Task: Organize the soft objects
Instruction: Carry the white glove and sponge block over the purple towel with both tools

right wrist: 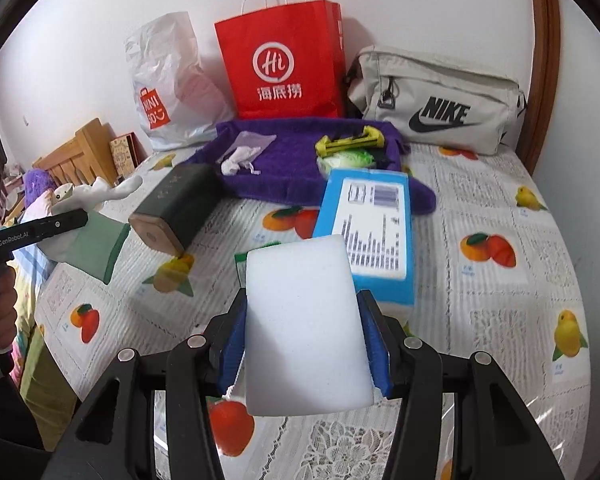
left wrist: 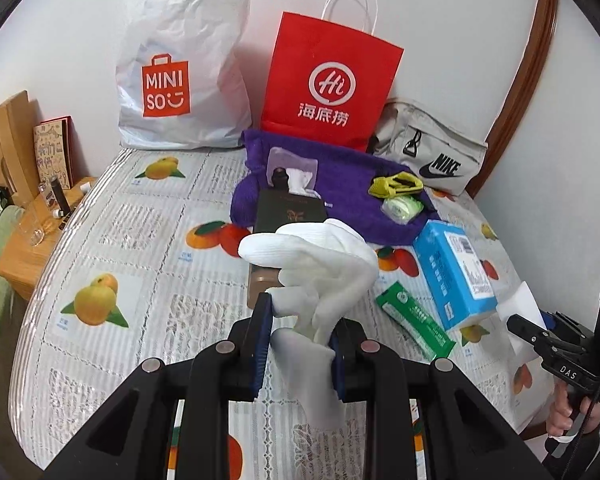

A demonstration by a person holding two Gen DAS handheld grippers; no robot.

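Observation:
My left gripper point(left wrist: 300, 320) is shut on a white sock point(left wrist: 324, 256) that bunches above the pads and hangs below them, lifted over the fruit-print bedcover point(left wrist: 140, 248). My right gripper point(right wrist: 304, 300) is shut on a white foam sponge block point(right wrist: 306, 328), its blue pads pressing on both sides. In the left wrist view the right gripper point(left wrist: 520, 320) and the sponge point(left wrist: 520, 304) show at the far right. The right wrist view has the left gripper point(right wrist: 76, 216) with the sock point(right wrist: 100, 190) at the left. A purple towel point(left wrist: 340, 188) lies at the back.
On the bed lie a dark green box point(left wrist: 288, 212), a blue tissue pack point(left wrist: 452, 272) and a green packet point(left wrist: 416, 324). A white Miniso bag point(left wrist: 180, 72), a red paper bag point(left wrist: 332, 80) and a grey Nike bag point(left wrist: 432, 152) lean on the wall. A wooden nightstand point(left wrist: 32, 240) stands left.

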